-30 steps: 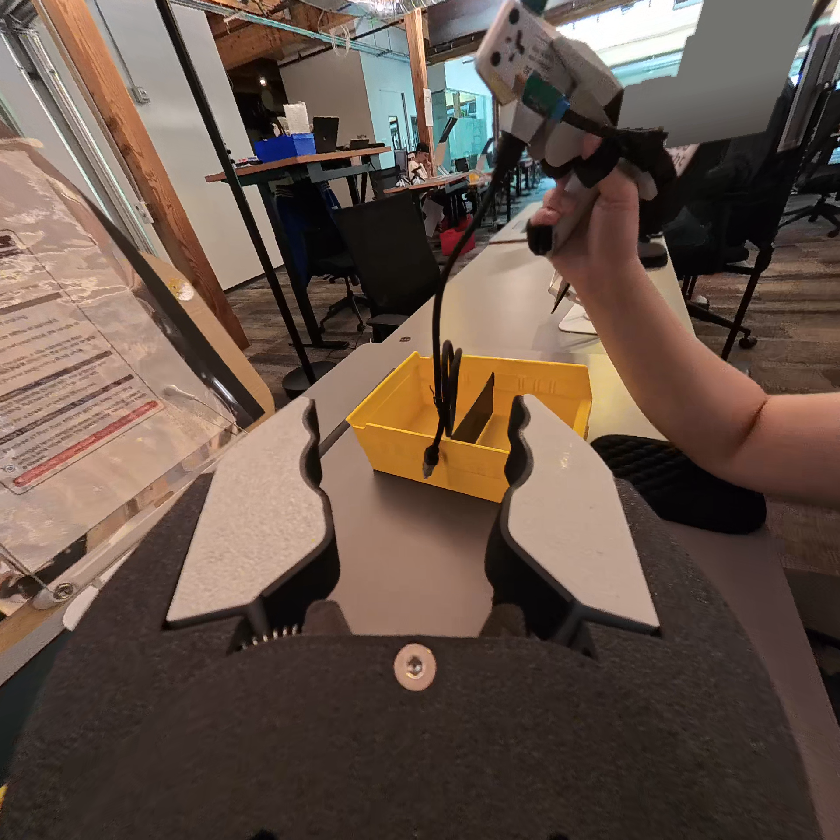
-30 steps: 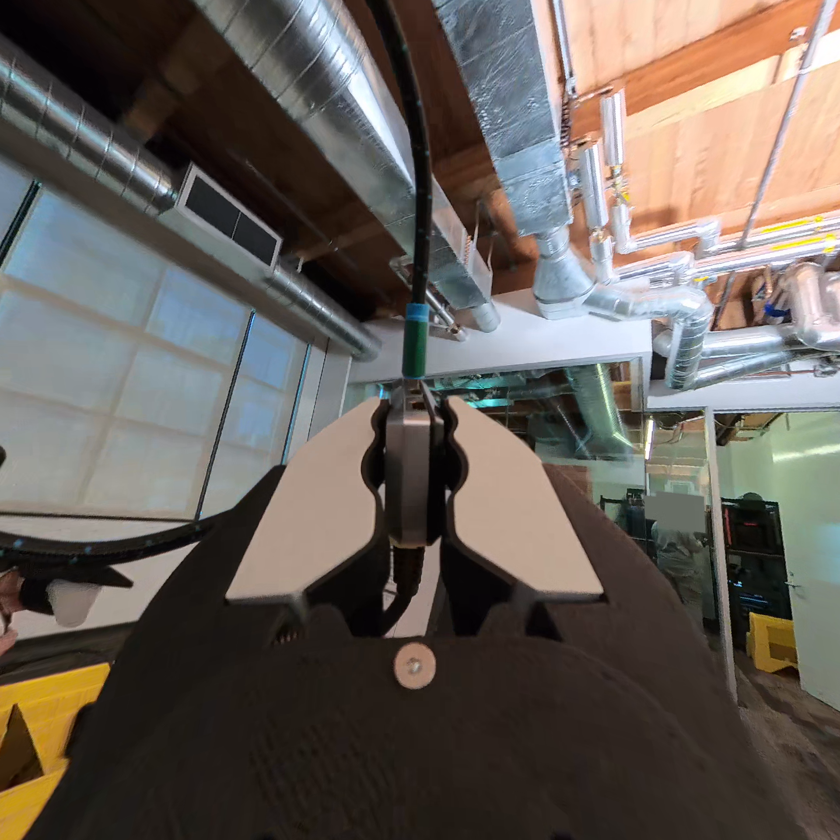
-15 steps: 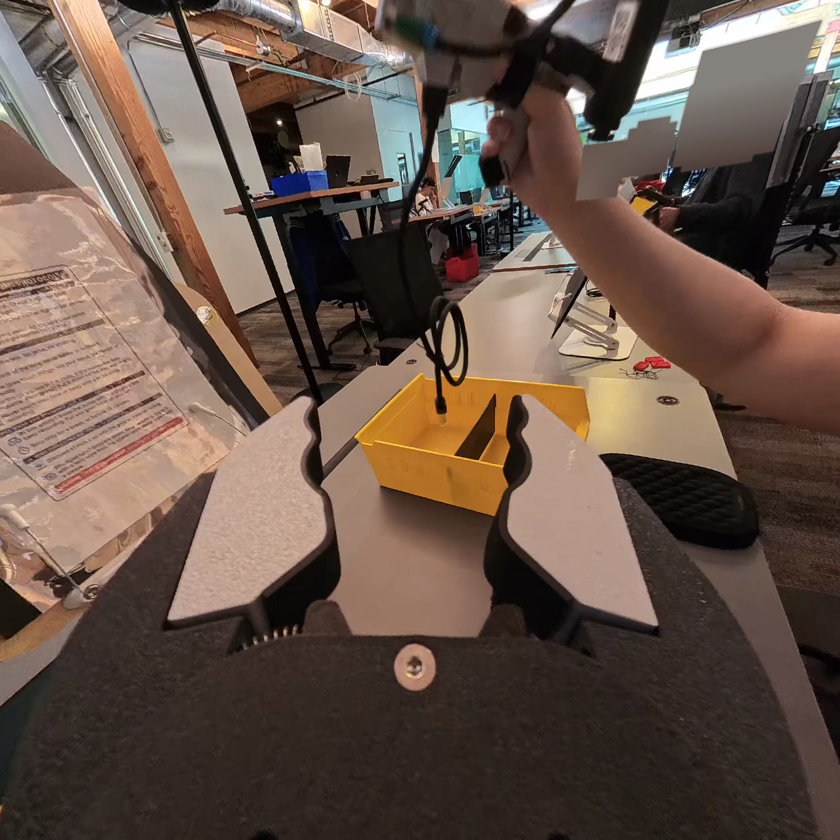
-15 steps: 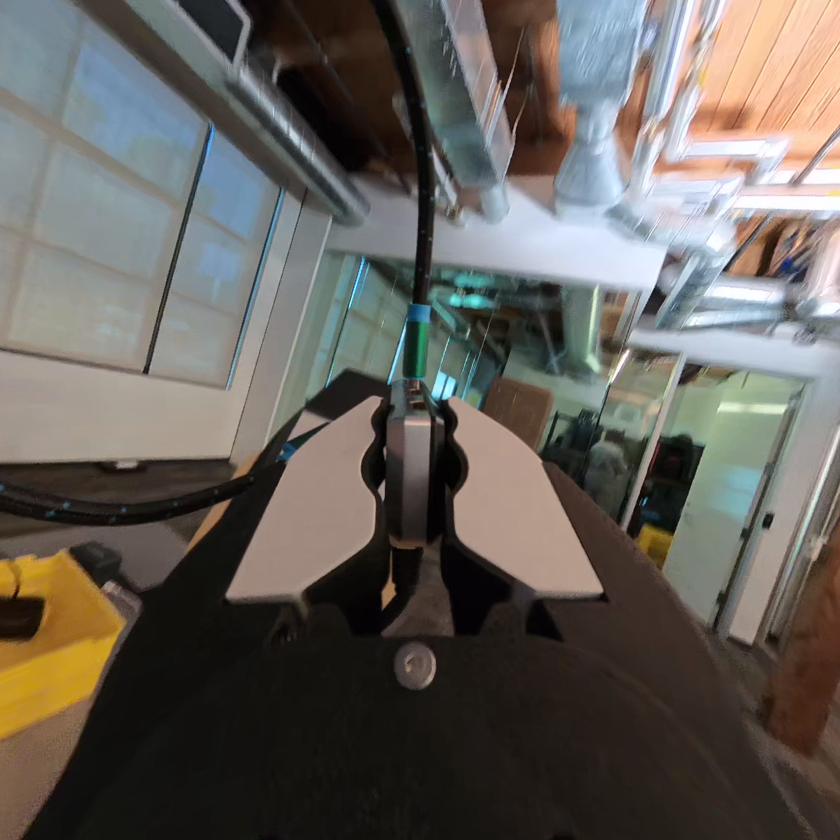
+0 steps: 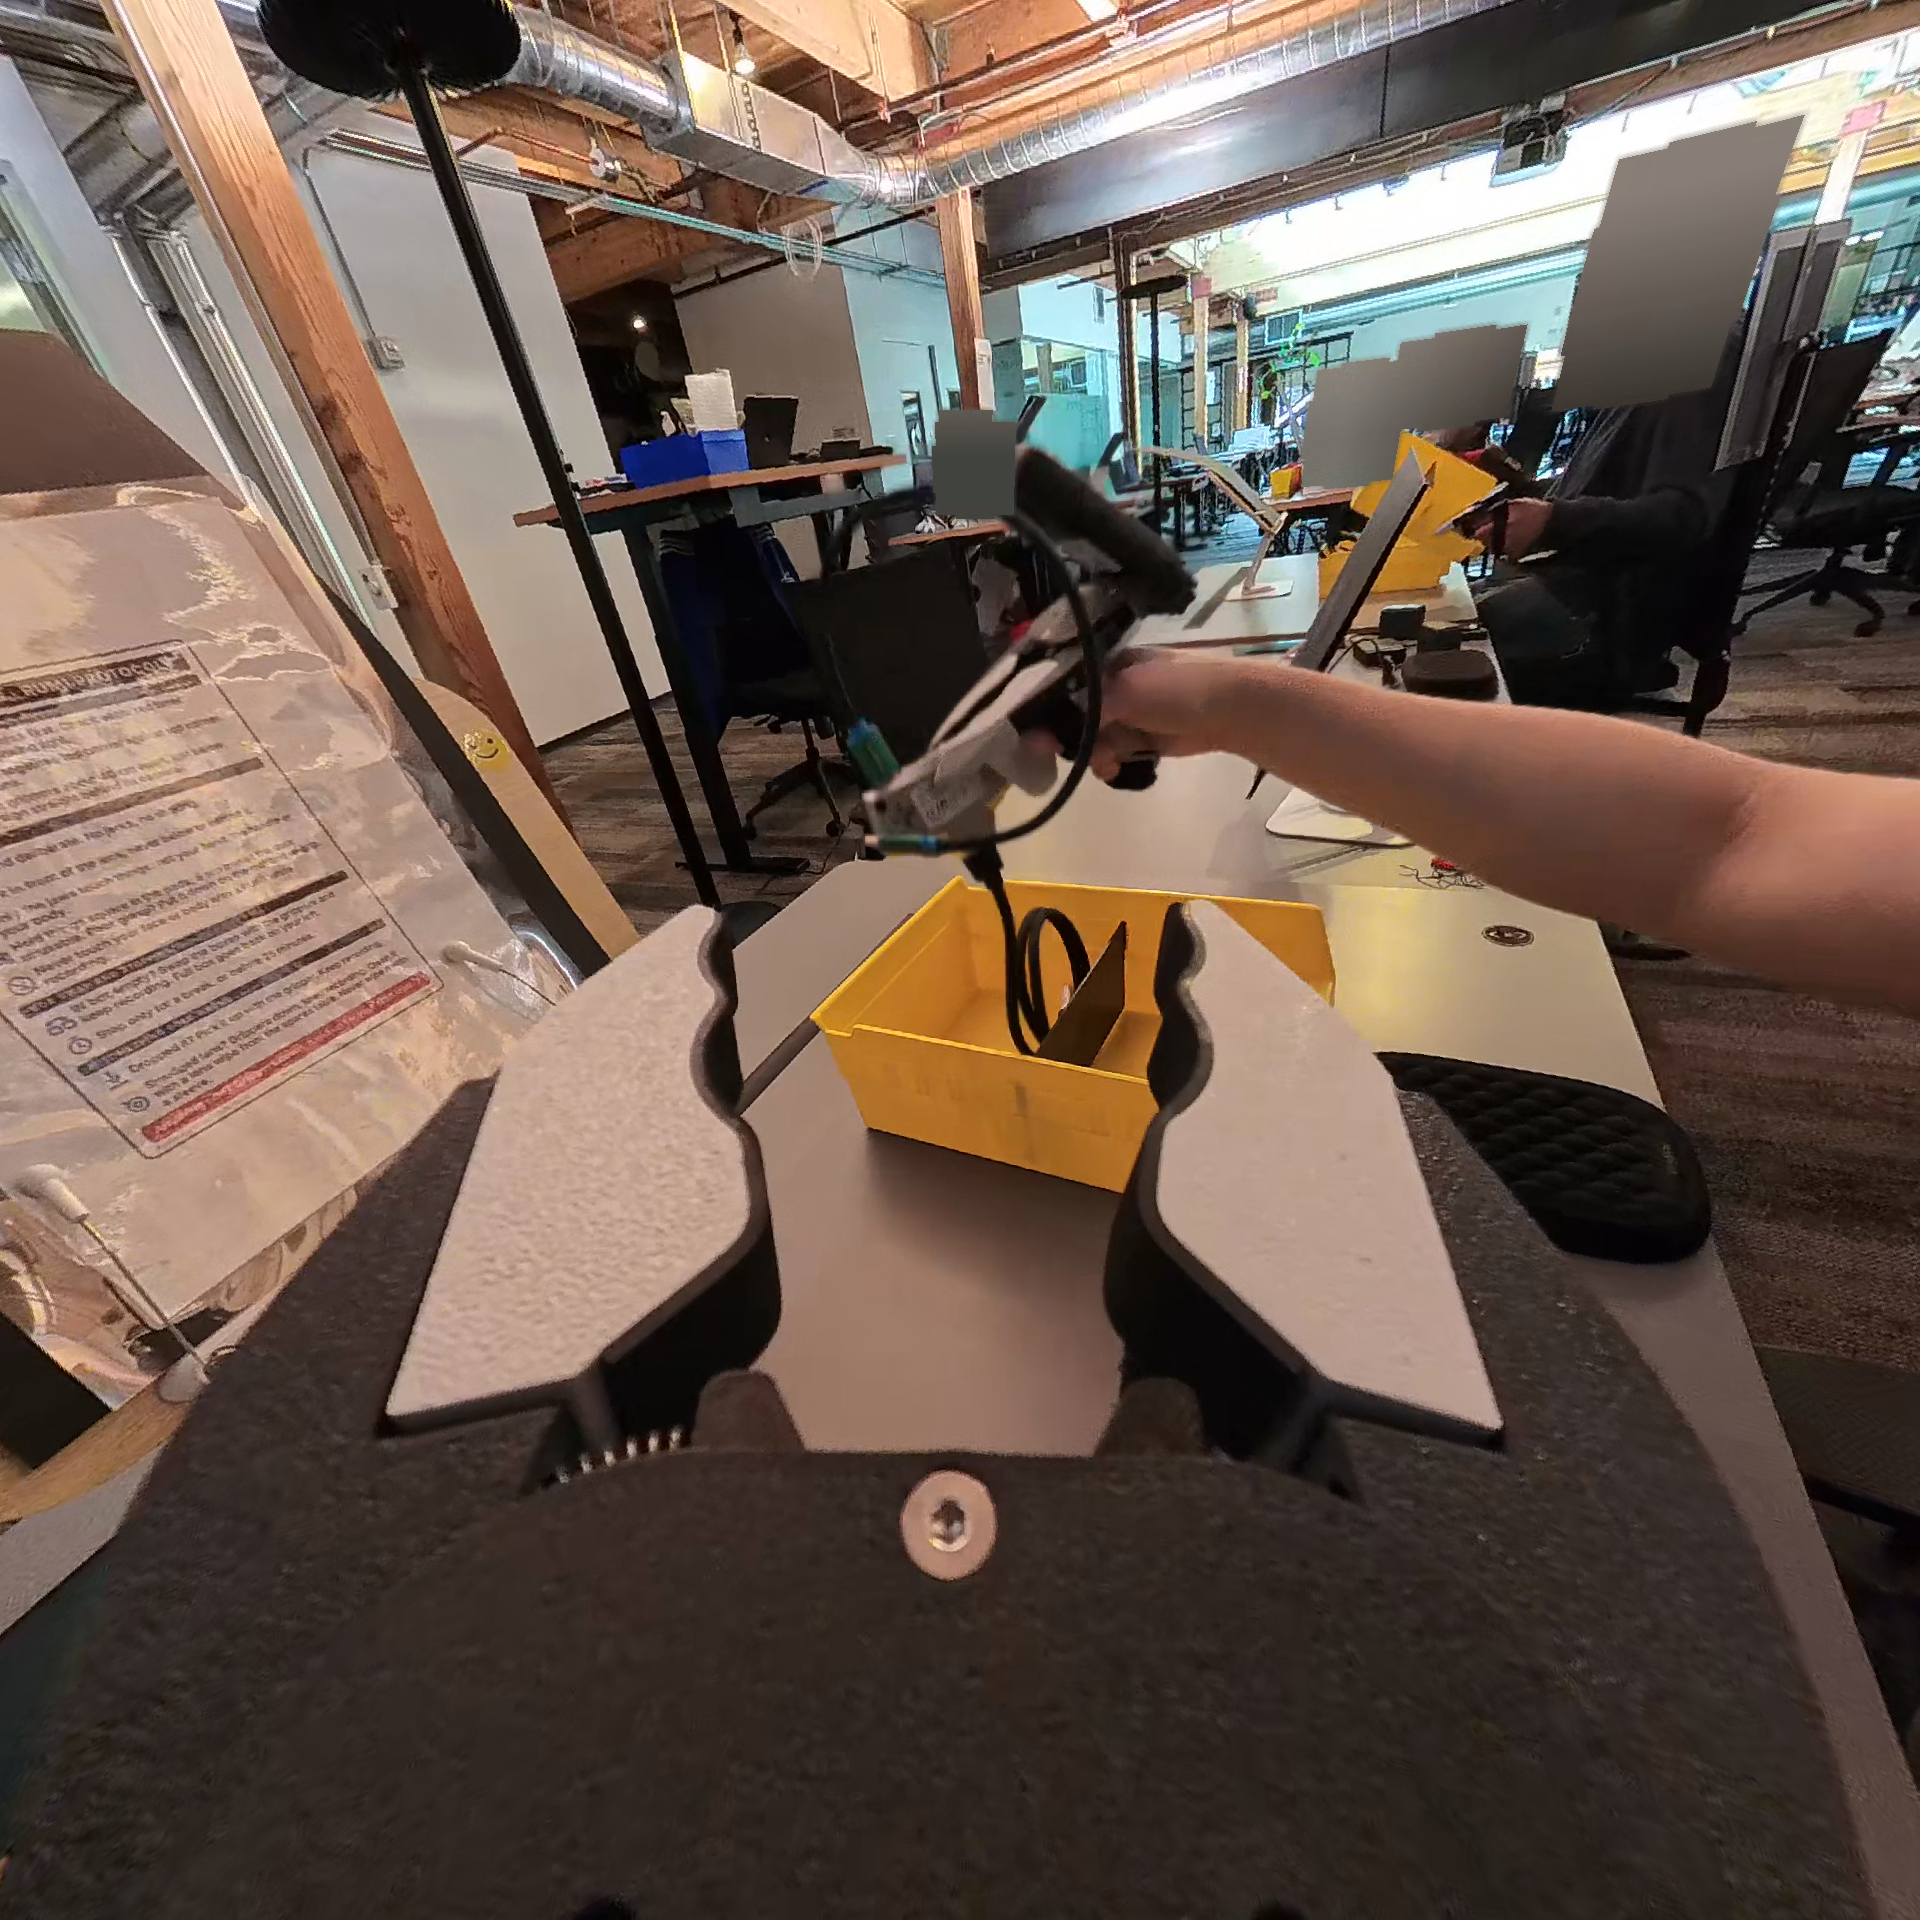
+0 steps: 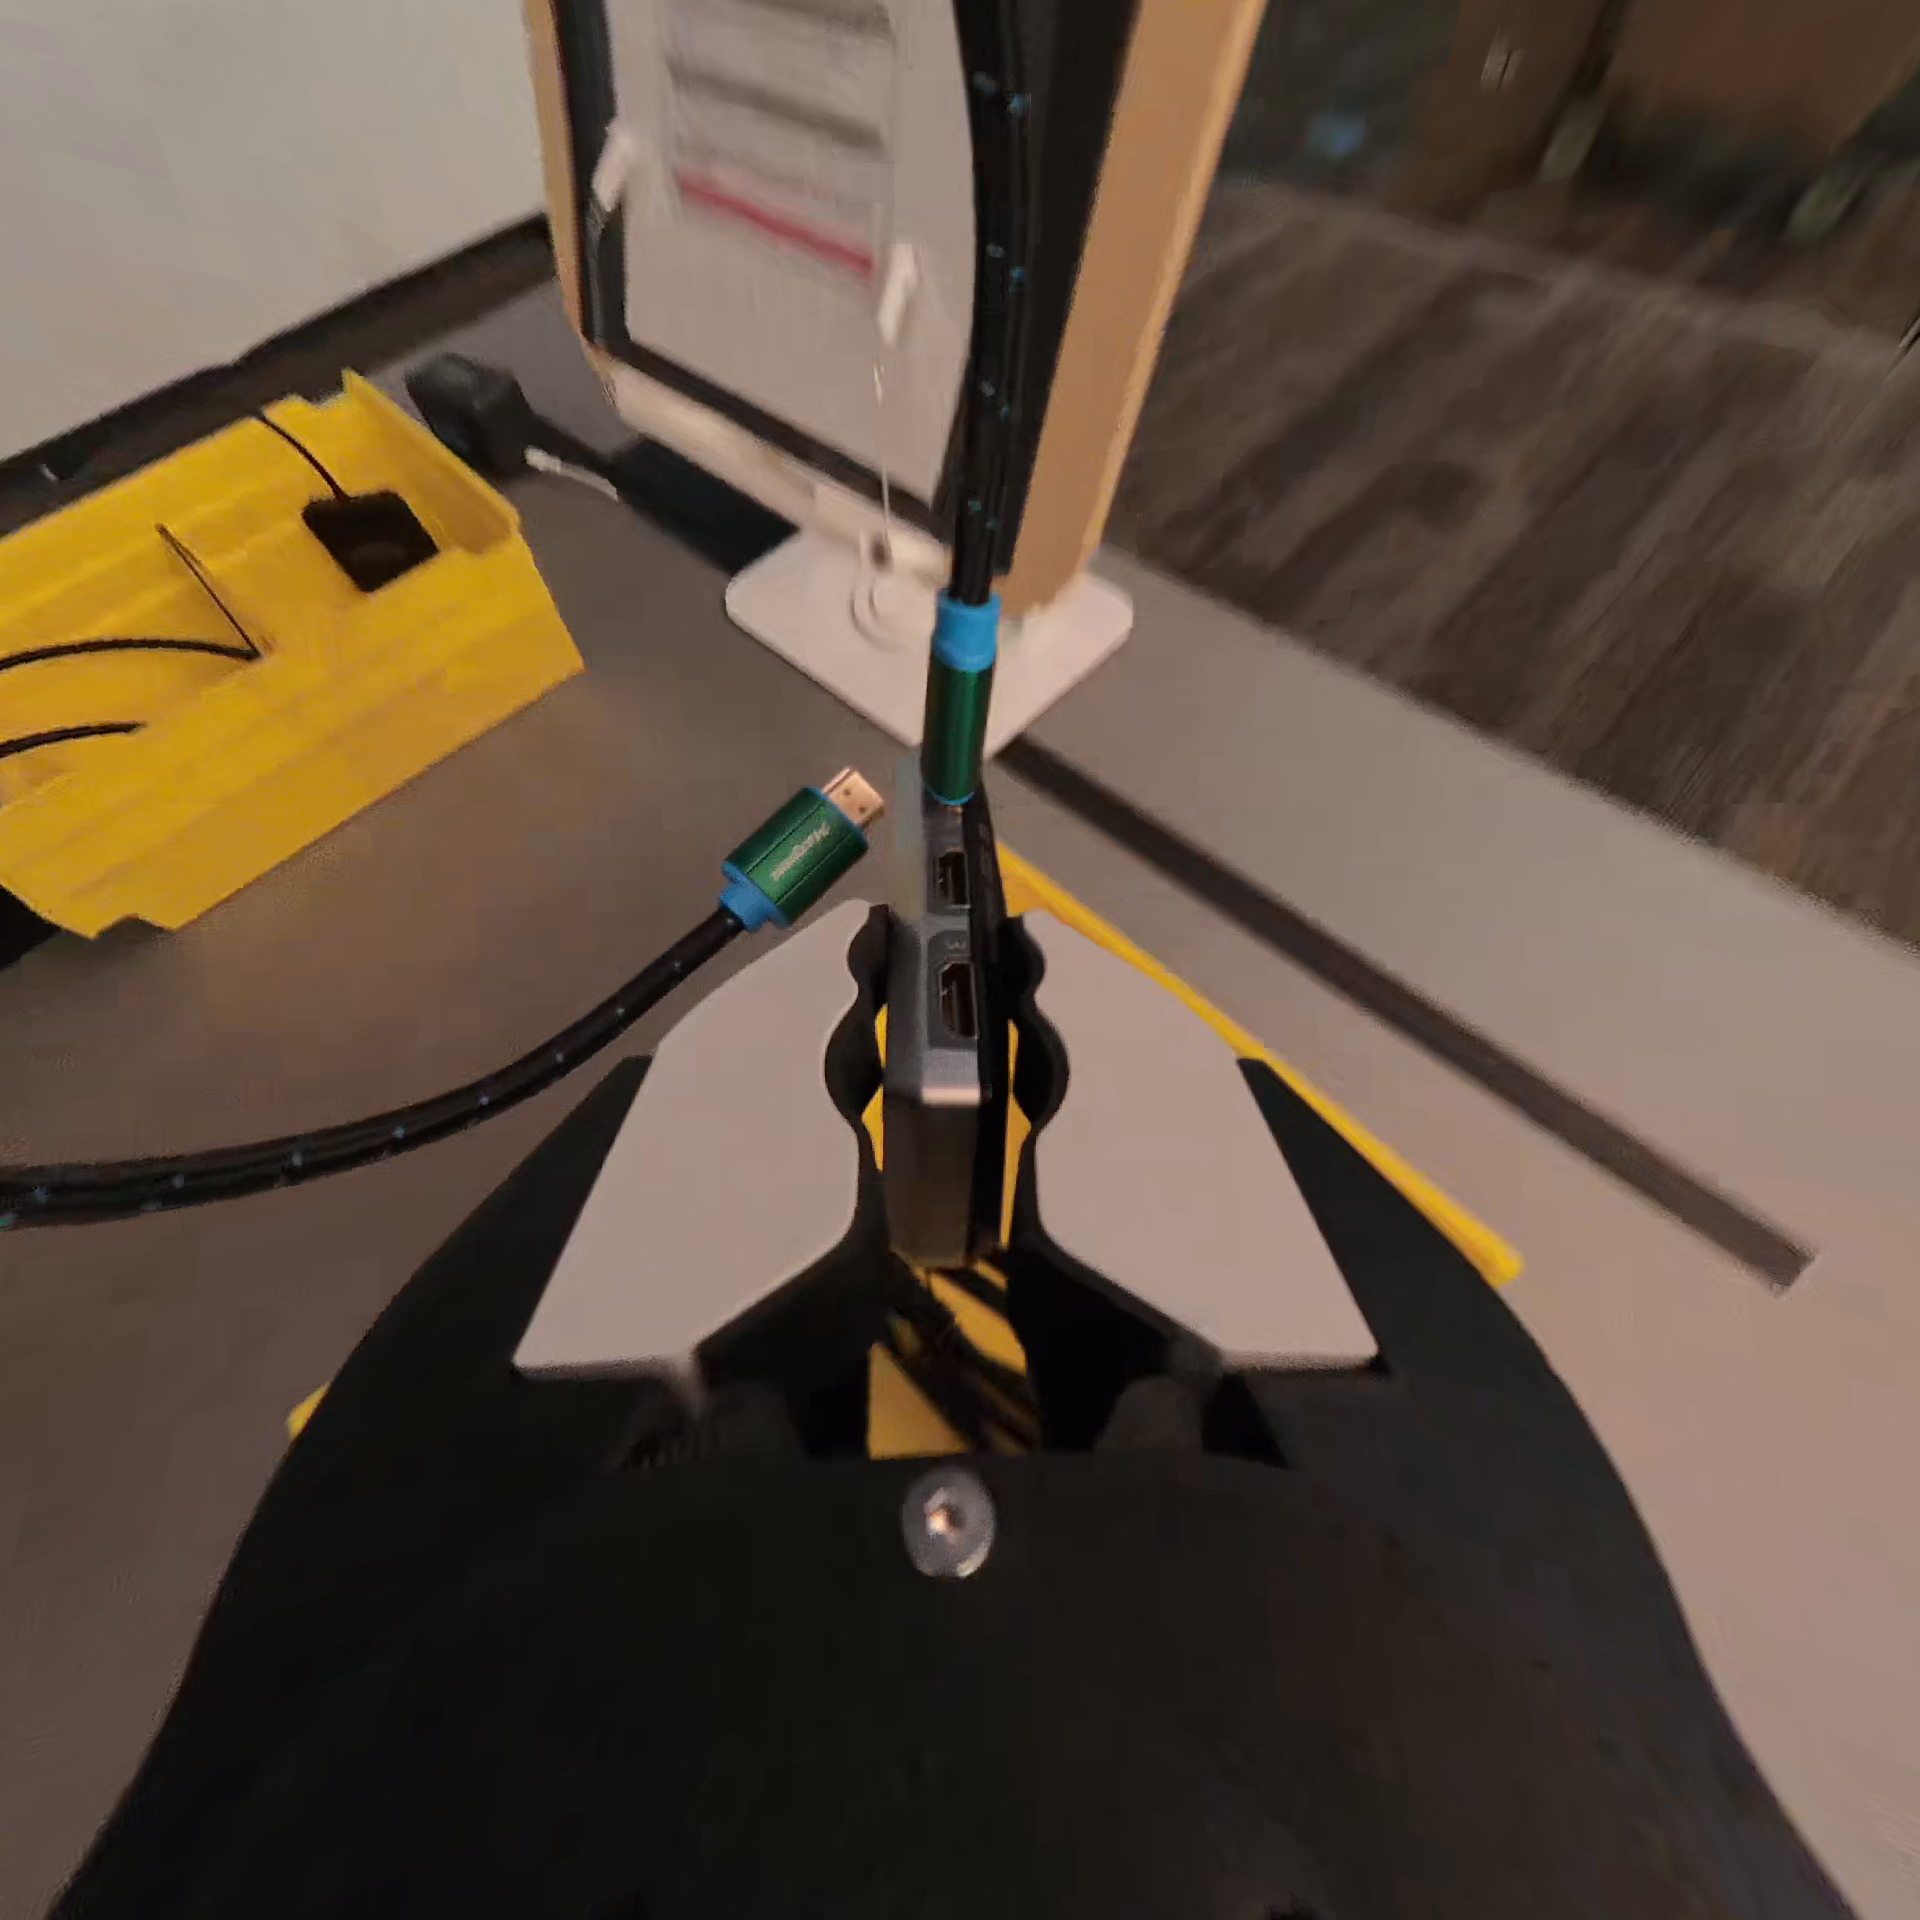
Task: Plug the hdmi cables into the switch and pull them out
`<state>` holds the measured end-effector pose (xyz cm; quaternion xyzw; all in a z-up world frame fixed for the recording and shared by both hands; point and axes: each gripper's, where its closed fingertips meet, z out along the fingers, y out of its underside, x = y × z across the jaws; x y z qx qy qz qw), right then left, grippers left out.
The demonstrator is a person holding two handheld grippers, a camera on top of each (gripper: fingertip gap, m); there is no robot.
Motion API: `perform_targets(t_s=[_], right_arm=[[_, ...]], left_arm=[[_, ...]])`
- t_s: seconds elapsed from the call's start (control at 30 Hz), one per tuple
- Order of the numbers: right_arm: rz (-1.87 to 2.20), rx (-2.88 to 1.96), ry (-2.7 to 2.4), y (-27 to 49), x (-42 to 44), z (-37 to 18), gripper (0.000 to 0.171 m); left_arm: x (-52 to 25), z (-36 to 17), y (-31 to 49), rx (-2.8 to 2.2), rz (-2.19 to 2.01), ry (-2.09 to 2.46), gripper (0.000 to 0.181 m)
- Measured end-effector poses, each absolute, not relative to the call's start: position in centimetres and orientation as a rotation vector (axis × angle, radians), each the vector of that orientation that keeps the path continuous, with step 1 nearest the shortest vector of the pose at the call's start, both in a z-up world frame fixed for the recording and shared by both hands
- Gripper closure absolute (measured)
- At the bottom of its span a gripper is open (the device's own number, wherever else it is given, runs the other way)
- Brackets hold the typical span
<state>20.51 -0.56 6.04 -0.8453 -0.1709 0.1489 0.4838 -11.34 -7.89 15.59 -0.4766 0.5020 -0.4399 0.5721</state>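
right hand-held gripper (image 6: 951, 997) pinching switch (image 6: 935, 1049), one cable plugged; left hand-held gripper (image 5: 951, 1049) spread, empty; keep ports facing loose plug (image 6: 800, 854), steady

L gripper (image 5: 951, 1070): two pale grey textured fingers (image 5: 592, 1164) w/ wavy inner edges, black foam-like body, silver screw (image 5: 947, 1525) at 6 o'clock. R gripper (image 6: 940, 1039) looked alike: grey fingers, black body, silver screw (image 6: 947, 1527). Person's forearm (image 5: 1558, 831) was sleeveless.

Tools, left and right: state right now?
Left tool: open, empty.
Right tool: closed on the HDMI switch.
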Motion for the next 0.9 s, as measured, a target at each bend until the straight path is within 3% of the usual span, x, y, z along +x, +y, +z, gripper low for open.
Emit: perform_targets(t_s=[0.13, 0.37, 0.63, 0.9], right_arm=[[0.632, -2.272, -0.194, -0.7, 21.5, 0.2, 0.15], [0.903, -2.222, -0.044, 0.5, 22.2, -2.8, 0.15], [0.842, -2.131, 0.148, 1.8, 24.7, -5.0, 0.147], [0.664, -2.255, -0.029, 1.1, 24.4, -5.1, 0.138]], left_arm=[[-10.9, 15.2, -7.7, -1.131, -1.029, 1.187, 0.104], [-10.0, 14.4, -7.9, -1.147, -1.002, 1.222, 0.104], [-9.4, 13.9, -8.1, -1.155, -0.996, 1.246, 0.104], [-8.9, 13.4, -8.4, -1.163, -0.969, 1.276, 0.104]])
